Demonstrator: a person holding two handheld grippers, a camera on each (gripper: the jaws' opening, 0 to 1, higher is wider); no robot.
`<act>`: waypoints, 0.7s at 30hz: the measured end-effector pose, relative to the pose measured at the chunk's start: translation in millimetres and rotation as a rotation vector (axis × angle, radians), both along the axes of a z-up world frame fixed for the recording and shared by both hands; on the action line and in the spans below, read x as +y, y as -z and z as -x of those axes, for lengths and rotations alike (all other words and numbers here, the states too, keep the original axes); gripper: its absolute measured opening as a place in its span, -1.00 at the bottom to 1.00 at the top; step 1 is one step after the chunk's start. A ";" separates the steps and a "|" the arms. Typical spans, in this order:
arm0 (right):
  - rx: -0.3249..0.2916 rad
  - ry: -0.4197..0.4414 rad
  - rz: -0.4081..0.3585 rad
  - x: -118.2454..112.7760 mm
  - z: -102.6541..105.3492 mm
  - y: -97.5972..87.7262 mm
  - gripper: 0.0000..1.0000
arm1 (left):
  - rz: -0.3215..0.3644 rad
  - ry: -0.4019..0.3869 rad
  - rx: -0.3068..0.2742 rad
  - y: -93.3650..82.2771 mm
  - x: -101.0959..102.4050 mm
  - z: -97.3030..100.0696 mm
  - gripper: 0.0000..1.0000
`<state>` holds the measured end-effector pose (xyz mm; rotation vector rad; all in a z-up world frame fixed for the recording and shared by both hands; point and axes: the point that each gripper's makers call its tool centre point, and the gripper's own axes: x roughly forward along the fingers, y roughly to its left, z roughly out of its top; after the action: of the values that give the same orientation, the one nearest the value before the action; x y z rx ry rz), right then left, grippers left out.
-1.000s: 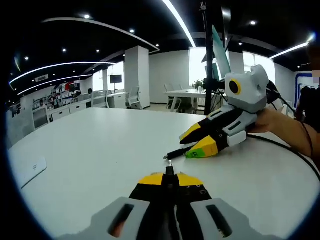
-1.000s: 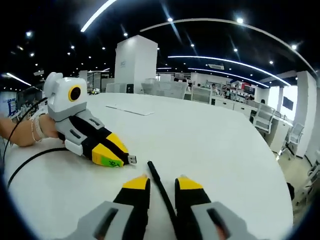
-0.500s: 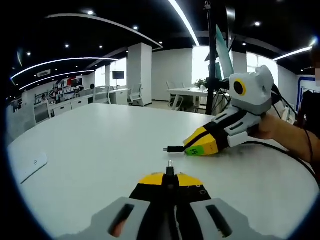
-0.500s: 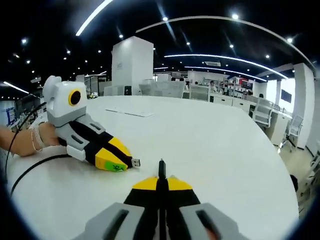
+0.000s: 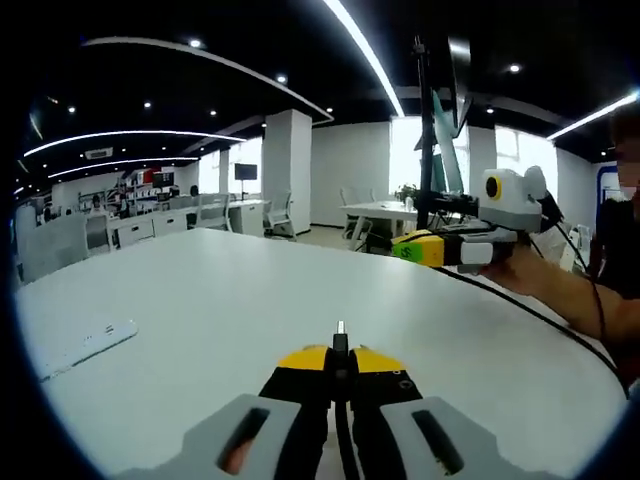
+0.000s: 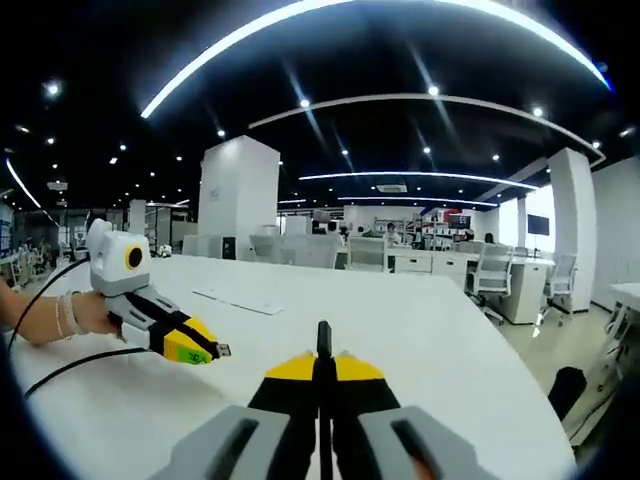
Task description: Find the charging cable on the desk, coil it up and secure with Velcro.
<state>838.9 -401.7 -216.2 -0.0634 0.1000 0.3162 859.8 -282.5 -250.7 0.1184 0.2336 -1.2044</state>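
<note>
desk: wide white desk (image 5: 200,300), matt top, the cable's two ends held above it
cable: thin black charging cable (image 6: 70,365), run trails over the desk from the left gripper's rear; in the left gripper view it sweeps along the desk edge (image 5: 530,315); a Velcro tie I cannot make out
handling, my judgement: light, limp, likely to spring loose once wound, so loops need pinching where they cross; the plugs are the stiff parts and the surest holds
left gripper: left gripper (image 5: 340,362) pressed together on one end, small metal plug tip (image 5: 340,328) poking past the yellow pads
right gripper: right gripper (image 6: 322,368) clamped on the other end, dark plug tip (image 6: 322,335) standing out between the pads
</note>
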 end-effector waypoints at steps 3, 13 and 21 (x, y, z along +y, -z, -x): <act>-0.034 0.018 0.001 8.1 0.9 -9.8 -0.91 | -0.014 -0.023 -0.040 -10.5 20.5 -5.4 -0.86; -0.079 -0.007 -0.027 54.7 4.8 -26.3 -0.91 | 0.008 -0.043 -0.087 -38.9 80.5 -1.4 -0.85; -0.062 -0.092 0.005 123.4 16.0 -31.3 -0.91 | -0.005 -0.096 -0.256 -60.7 152.8 -8.7 -0.85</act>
<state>822.9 -278.3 -184.9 -0.0825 0.0363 0.4055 868.5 -129.7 -190.0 0.2606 0.0177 -1.0816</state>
